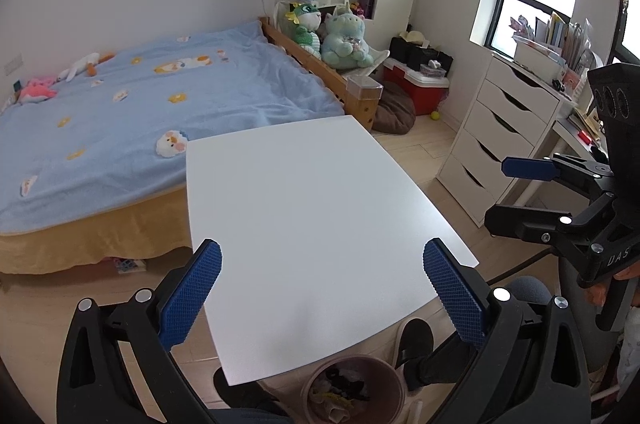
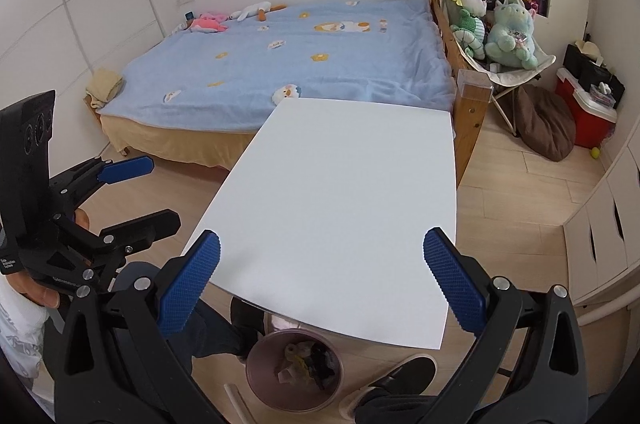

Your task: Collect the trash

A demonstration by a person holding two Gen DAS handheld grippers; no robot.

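Note:
A pink round trash bin point(image 1: 352, 390) stands on the floor under the near edge of the white table point(image 1: 312, 203); crumpled scraps lie inside it. The right wrist view shows the same bin point(image 2: 294, 372) and table point(image 2: 340, 191). My left gripper point(image 1: 322, 290) hovers over the table's near edge, open, nothing between its blue pads. My right gripper point(image 2: 320, 288) is likewise open and empty above the table's near end. Each gripper shows in the other's view: the right gripper point(image 1: 516, 191) at the right edge, the left gripper point(image 2: 156, 189) at the left edge, both open.
A bed point(image 1: 140, 103) with a blue blanket runs along the table's far side. Plush toys point(image 1: 344, 37) sit on a chair by its wooden end. A white drawer unit point(image 1: 496, 131) stands at right, a red cooler point(image 1: 416, 89) and brown cushion point(image 1: 394, 107) behind. Feet in dark slippers point(image 2: 400, 380) rest by the bin.

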